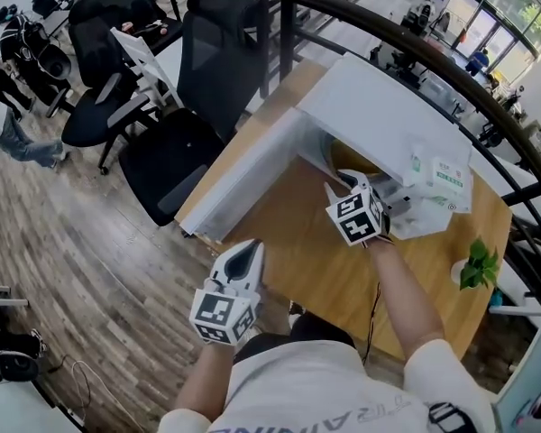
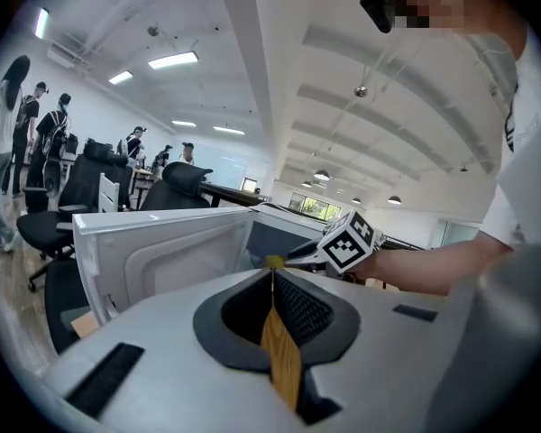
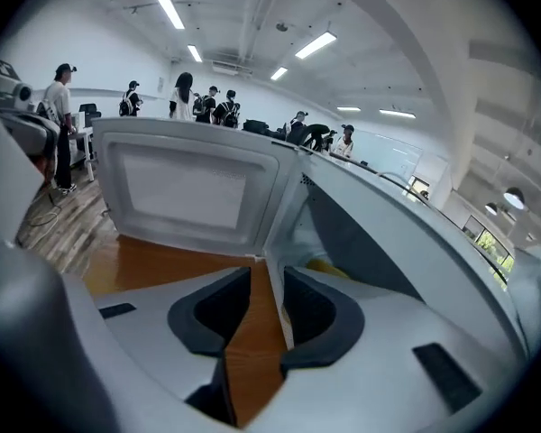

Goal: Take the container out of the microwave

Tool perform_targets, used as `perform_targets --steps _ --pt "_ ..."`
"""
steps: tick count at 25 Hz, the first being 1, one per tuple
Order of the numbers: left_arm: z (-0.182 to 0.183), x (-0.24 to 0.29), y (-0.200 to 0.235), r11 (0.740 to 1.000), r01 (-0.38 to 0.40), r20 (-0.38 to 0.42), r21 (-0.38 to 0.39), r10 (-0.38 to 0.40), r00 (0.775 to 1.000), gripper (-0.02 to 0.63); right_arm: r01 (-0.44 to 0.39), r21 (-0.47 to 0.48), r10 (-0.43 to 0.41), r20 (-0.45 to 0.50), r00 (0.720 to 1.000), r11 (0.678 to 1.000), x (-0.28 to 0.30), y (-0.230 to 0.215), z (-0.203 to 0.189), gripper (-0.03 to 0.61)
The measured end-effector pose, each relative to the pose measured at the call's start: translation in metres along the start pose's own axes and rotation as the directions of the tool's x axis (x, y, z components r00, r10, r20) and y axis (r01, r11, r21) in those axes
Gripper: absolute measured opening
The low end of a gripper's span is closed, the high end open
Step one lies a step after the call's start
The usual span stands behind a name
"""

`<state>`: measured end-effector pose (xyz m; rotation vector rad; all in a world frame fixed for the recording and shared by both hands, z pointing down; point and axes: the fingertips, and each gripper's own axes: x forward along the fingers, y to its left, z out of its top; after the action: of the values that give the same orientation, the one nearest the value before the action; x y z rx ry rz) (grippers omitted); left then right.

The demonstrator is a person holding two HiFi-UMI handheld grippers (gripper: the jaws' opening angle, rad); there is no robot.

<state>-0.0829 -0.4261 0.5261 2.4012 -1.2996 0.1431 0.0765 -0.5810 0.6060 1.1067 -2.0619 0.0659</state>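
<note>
A white microwave (image 1: 379, 106) stands on the wooden table (image 1: 334, 269) with its door (image 1: 243, 183) swung open to the left. Inside the cavity a yellow container (image 1: 347, 159) shows in part; the right gripper view catches it (image 3: 329, 265) as a yellow edge low in the opening. My right gripper (image 1: 336, 184) is at the mouth of the cavity, pointing in and down, open (image 3: 267, 273) with nothing between its jaws. My left gripper (image 1: 248, 251) hangs back at the table's near edge, aimed at the microwave, shut (image 2: 272, 278) and empty.
Black office chairs (image 1: 176, 161) stand left of the table, past the open door. White packets (image 1: 442, 183) lie beside the microwave's right side and a small green plant (image 1: 478, 264) sits near the table's right edge. A dark railing (image 1: 451, 70) runs behind.
</note>
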Motion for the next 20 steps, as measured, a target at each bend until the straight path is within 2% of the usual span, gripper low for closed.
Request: perform_targets --steps 13,20 --pt "-0.015 0.011 0.007 1.000 -0.008 -0.036 -0.019 0.008 0.999 0.035 0.066 -0.136 -0.088 -0.162 0.983 0.989 0.063 -0.024 -0.039 0.161" --pt "-0.020 0.007 0.009 0.999 -0.019 -0.037 -0.030 0.017 0.999 0.035 0.042 -0.158 -0.079 -0.235 0.969 0.986 0.079 -0.028 -0.057 0.160"
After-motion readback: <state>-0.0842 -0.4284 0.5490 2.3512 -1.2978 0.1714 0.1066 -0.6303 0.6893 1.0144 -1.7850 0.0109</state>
